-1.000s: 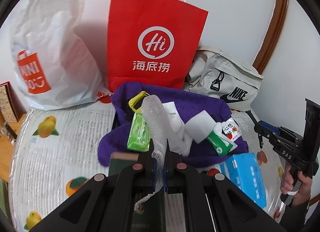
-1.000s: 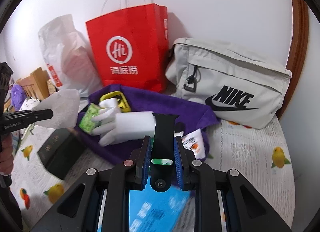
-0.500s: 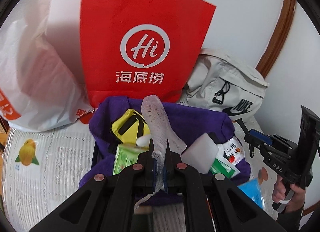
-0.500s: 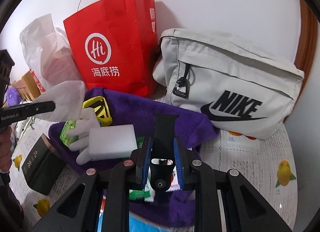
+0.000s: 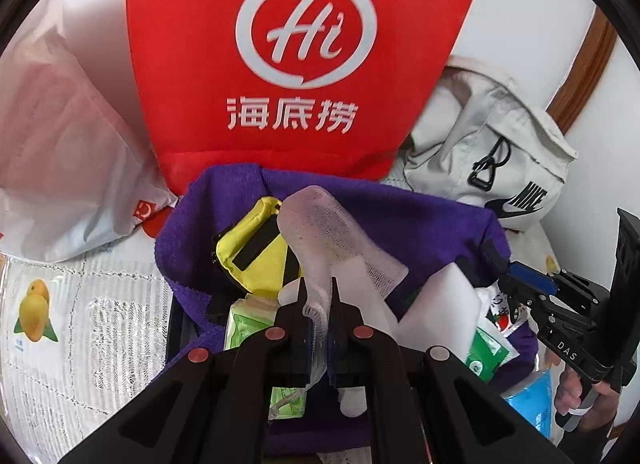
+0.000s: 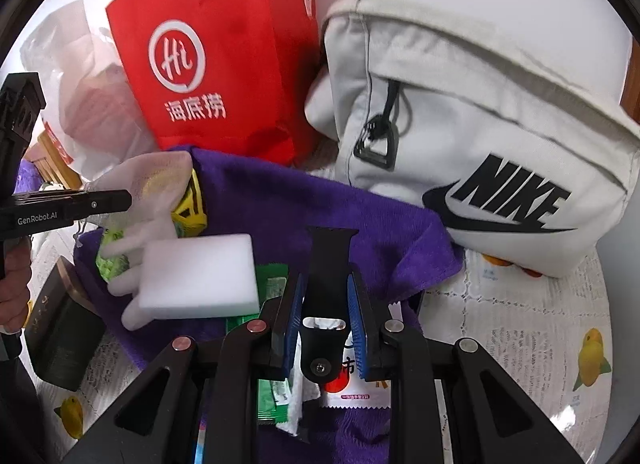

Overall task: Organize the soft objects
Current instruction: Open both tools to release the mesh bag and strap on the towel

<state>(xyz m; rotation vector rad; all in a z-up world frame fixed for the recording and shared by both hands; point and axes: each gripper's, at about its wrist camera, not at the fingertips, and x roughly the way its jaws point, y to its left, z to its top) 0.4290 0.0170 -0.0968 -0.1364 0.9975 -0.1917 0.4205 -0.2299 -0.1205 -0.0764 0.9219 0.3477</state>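
The red paper bag (image 5: 304, 64) and grey sling bag (image 6: 472, 136) wall off the far side of the purple towel (image 6: 320, 208), itself crowded by a white sponge (image 6: 200, 276), while patterned worktop (image 6: 520, 328) lies bare at right.

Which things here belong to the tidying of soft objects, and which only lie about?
Belong to the job:
- left gripper, shut on white mesh cloth
- right gripper, shut on black watch strap
- purple towel
- white sponge block

Lying about:
- red paper bag
- grey Nike bag
- white plastic bag
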